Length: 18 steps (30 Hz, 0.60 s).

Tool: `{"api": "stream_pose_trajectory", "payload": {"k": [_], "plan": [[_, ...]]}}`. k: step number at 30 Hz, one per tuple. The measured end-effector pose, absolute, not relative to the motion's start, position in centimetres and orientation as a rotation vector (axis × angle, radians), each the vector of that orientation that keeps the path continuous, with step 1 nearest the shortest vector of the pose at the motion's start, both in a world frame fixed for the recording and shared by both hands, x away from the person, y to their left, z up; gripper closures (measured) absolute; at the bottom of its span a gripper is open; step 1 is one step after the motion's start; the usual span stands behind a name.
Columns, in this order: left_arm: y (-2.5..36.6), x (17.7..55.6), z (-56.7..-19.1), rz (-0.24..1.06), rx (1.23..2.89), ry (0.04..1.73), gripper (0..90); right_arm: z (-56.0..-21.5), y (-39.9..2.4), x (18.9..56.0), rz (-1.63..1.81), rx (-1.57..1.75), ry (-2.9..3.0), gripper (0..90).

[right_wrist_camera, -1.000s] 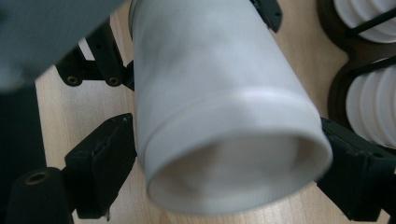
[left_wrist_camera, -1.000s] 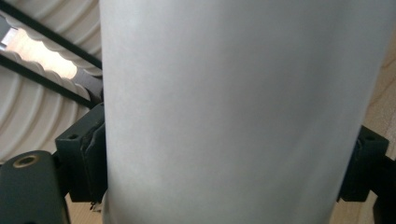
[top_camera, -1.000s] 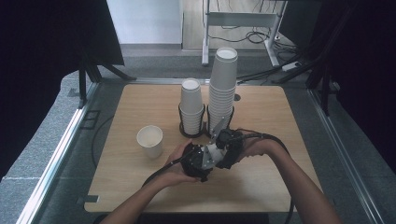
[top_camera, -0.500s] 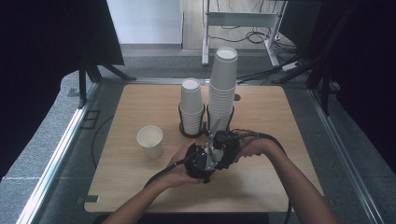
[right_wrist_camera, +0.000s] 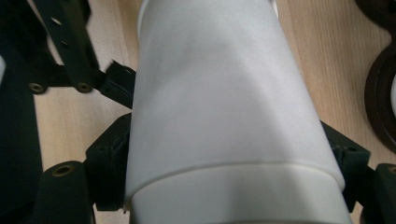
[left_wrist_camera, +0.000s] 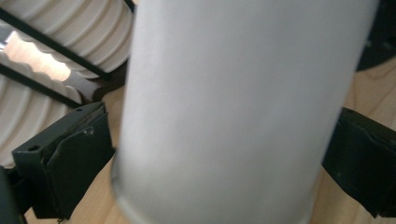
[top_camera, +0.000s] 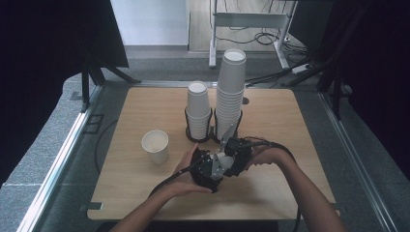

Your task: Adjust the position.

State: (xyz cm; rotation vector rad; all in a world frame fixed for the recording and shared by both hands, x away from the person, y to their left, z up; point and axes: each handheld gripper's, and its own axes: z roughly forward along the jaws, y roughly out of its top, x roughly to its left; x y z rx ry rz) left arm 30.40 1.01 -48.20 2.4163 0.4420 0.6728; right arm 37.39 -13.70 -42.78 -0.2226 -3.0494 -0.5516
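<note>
We see right gripper clamped on white paper cup; left gripper jaws just opened wide beside same cup, over wooden table.

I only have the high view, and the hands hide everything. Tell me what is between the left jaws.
Observer: A white paper cup sits between the jaws of the left gripper, which have just been opening.
Operator: Now report the right one.
Observer: The right gripper has just been closing, and its jaws press on the cup's sides.
Operator: Describe what lies behind the cup.
Observer: In the left gripper view, ribbed cup stacks stand in a black wire holder.
</note>
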Motion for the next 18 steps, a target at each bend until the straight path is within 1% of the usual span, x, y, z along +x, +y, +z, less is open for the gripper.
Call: {"api": "stream_pose_trajectory", "payload": {"k": [8,14,18], "plan": [[1.9,29.6,-47.5,0.675,2.386,0.452,0.0,-43.5,-14.8,37.9,-0.612,-0.317,-3.054,22.0],[3.1,29.4,-47.6,0.633,2.340,0.524,0.1,-43.8,-15.6,37.9,-0.737,-0.386,-3.047,22.0],[3.8,29.2,-47.4,0.636,2.291,0.556,0.5,-44.5,-16.1,37.9,-0.790,-0.407,-3.037,21.9]]}}
